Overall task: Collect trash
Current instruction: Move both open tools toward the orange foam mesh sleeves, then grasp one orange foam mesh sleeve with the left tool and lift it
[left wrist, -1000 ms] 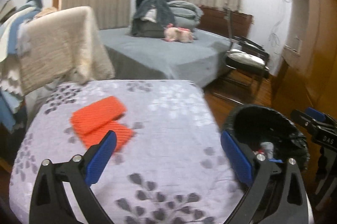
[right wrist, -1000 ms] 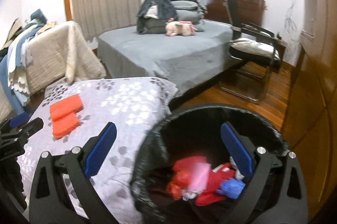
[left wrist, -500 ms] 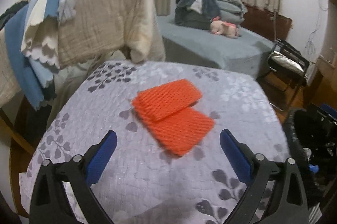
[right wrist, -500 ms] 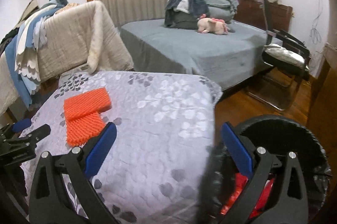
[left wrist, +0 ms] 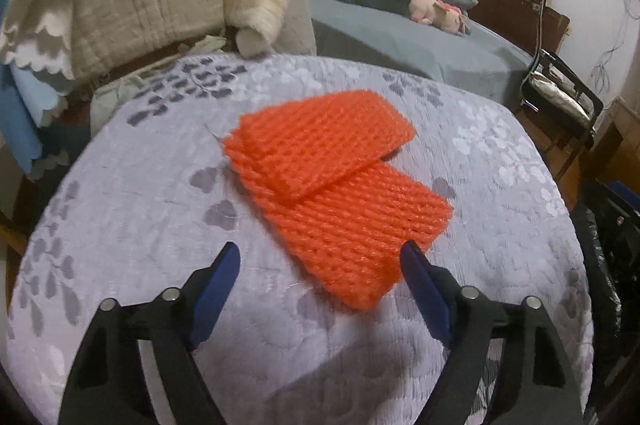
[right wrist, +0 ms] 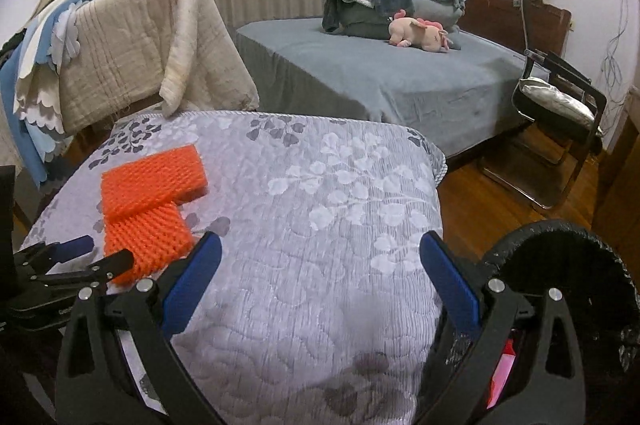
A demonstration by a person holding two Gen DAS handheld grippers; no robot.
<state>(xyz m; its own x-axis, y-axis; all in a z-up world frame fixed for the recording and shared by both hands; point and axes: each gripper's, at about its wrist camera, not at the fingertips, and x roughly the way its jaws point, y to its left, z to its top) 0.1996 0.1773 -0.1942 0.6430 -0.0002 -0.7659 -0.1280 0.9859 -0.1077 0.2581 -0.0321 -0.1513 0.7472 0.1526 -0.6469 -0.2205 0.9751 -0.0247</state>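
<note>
Two orange foam-net pieces lie overlapped on the grey floral table cover: the upper piece rests across the lower piece. My left gripper is open, with the near end of the lower piece between its blue fingertips. In the right wrist view the pieces sit at the table's left, with the left gripper beside them. My right gripper is open and empty above the table's near right part. A black-lined trash bin stands right of the table, with red and pink trash inside.
Beige and blue blankets hang over furniture behind the table. A grey bed with clothes and a pink plush toy stands further back. A black chair stands on the wooden floor at the right.
My left gripper has swung left from the bin side and moved in on the orange pieces. My right gripper has moved left, from over the bin to over the table.
</note>
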